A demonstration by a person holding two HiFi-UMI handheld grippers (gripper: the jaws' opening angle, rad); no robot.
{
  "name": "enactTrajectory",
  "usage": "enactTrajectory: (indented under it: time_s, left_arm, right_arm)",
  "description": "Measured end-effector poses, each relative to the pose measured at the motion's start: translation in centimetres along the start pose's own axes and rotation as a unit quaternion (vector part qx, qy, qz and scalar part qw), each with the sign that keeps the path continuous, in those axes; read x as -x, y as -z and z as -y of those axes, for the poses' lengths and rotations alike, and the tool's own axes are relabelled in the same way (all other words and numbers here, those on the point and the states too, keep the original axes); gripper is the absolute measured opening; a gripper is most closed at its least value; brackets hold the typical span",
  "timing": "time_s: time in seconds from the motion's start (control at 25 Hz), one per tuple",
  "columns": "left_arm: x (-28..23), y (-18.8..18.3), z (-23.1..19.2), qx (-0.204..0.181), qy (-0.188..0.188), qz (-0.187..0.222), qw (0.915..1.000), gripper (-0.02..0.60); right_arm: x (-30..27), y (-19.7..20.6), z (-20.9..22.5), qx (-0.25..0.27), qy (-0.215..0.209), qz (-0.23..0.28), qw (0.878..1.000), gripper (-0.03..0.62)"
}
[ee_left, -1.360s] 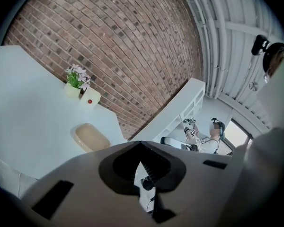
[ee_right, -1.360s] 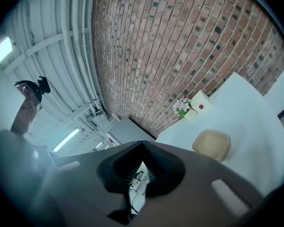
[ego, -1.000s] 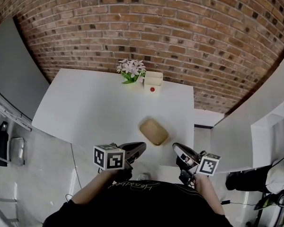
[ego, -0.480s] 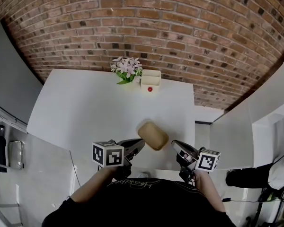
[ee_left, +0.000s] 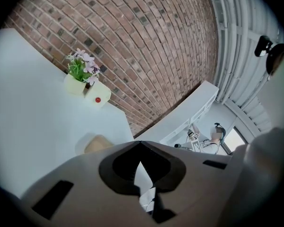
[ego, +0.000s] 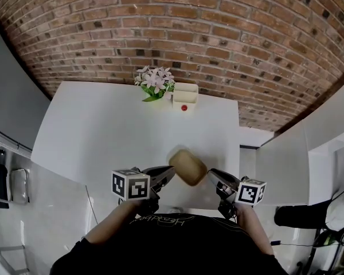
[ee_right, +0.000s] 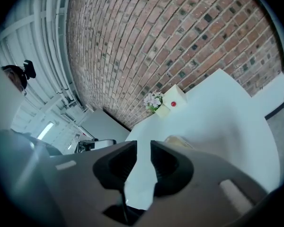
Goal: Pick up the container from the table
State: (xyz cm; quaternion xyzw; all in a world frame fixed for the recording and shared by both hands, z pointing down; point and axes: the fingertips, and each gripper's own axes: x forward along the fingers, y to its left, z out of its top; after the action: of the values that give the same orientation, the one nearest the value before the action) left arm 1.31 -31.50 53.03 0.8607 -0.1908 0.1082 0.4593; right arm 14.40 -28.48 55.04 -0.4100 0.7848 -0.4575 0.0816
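My left gripper (ego: 168, 174) has its jaws pressed together with nothing in them. The tan container (ego: 188, 167) lies on the white table (ego: 103, 130), just ahead of it to the right. It is just ahead-left of my right gripper (ego: 213, 175), whose jaws have just been opening to a narrow, empty gap.

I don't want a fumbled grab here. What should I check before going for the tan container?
1. The tan container sits on the table near its front edge: ok.
2. The right gripper has its jaws apart, just been opening, nothing between them: ok.
3. The left gripper has its jaws together, empty: not ok if it must grasp.
4. Tan container lined up with the right gripper's gap: not ok, it lies off to one side.
5. The flowers and small box stand well clear: ok.
6. Lid secure: cannot tell.
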Motion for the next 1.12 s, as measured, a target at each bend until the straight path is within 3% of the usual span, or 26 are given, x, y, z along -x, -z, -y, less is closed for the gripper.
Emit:
enactTrajectory:
  time_s: [0.2,0.68,1.12]
  left_arm:
    - [0.1,-0.7,-0.8,0.006,-0.007,0.008,0.9999,0.003]
    - [0.0,-1.1,-2.0,0.014,-0.018,0.010,0.9997,0.003]
    - [0.7,-1.3,-2.6,0.019,-0.026,0.028,0.9991,0.003]
  right_arm:
    - [-1.0,0.6,1.7,-0.016,0.007,-0.017,1.000,0.121]
    - [-1.7,3.8,8.1,-0.050,0.082,-0.055,0.994,0.192]
    - [-2.5,6.4,10.5,-0.093,0.094,-0.058,0.990,0.190]
